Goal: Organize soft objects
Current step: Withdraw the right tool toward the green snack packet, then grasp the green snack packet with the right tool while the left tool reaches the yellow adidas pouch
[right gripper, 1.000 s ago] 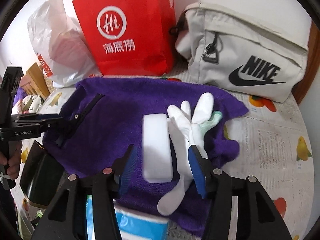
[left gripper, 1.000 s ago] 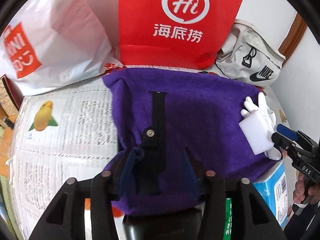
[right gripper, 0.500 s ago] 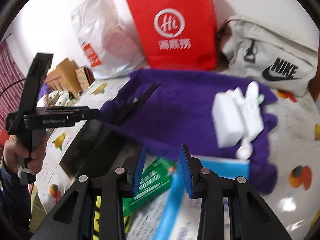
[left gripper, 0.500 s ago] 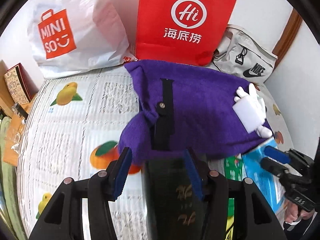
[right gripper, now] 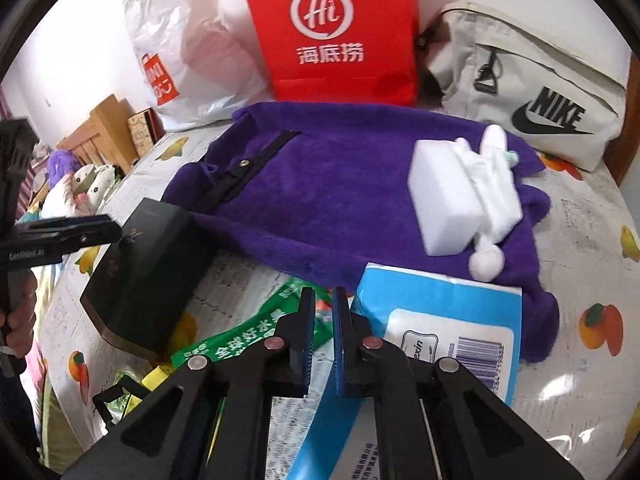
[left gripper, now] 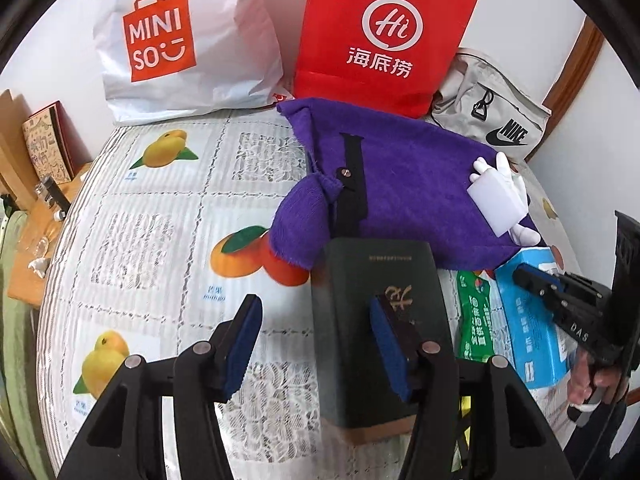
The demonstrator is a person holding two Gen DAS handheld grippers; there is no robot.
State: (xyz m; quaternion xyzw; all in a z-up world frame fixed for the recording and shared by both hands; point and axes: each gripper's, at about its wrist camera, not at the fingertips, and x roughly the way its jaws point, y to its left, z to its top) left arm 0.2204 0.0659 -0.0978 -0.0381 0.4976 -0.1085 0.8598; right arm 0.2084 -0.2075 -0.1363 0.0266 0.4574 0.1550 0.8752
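- Towel (left gripper: 420,184), purple, spread at table's 12 o'clock; watch strap (left gripper: 352,184), sponge (right gripper: 444,200), white glove (right gripper: 494,188) laid on it
- Tissue pack (right gripper: 440,320), green packet (right gripper: 256,332) at 5 o'clock, seemingly unsorted
- Left gripper (left gripper: 316,344): wide apart, empty
- Right gripper (right gripper: 322,336): nearly closed, holding nothing visible

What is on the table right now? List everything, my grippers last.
Towel: 1, purple, mid-table, bunched at its left end.
Strap: 1, black, lying on the towel.
Sponge block: 1, white, on the towel's right part.
Gloves: white, count unclear, under and beside the sponge block.
Box: 1, dark, near edge of the towel.
Tissue pack: 1, blue and white, right of the box.
Green packet: 1, between box and tissue pack.
Miniso bag: 1, white, back left.
Red bag: 1, back centre.
Nike bag: 1, beige, back right.
Left gripper: open, above the box.
Right gripper: nearly closed, empty.
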